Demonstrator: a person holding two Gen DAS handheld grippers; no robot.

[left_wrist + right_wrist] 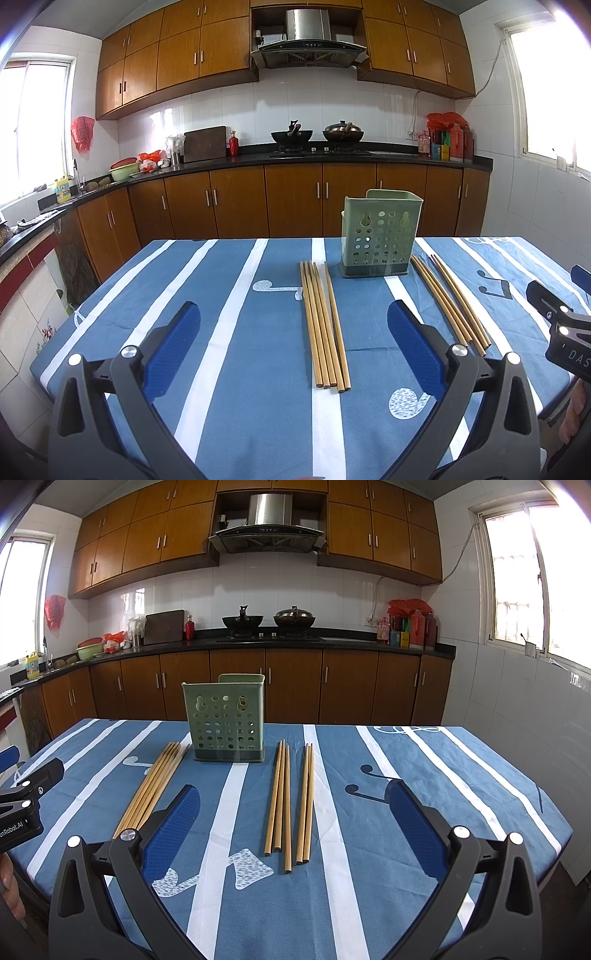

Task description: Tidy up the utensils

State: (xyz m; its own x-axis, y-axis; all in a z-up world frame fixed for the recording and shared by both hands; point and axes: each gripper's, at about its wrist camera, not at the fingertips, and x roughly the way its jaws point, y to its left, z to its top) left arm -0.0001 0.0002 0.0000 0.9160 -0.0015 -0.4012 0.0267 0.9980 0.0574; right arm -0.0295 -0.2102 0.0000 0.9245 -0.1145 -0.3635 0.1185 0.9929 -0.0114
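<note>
A green perforated utensil holder (380, 236) (225, 720) stands upright at the far middle of the blue striped table (240, 369) (406, 812). Several wooden chopsticks (325, 325) lie flat in a bundle left of the holder, directly ahead of my left gripper (293, 314), which is open and holds nothing. Another group of chopsticks (450, 299) (279, 797) lies right of the holder, with a separate pair (306, 801) beside it. My right gripper (291, 794) is open and empty, hovering just short of these. The left bundle (155, 786) also shows in the right wrist view.
Kitchen counters with brown cabinets (295, 199), a stove with two woks (317, 134) and bottles (413, 627) run along the far wall. The table's near and side edges are close. Part of the right tool's body (565, 332) shows at the edge of the left wrist view.
</note>
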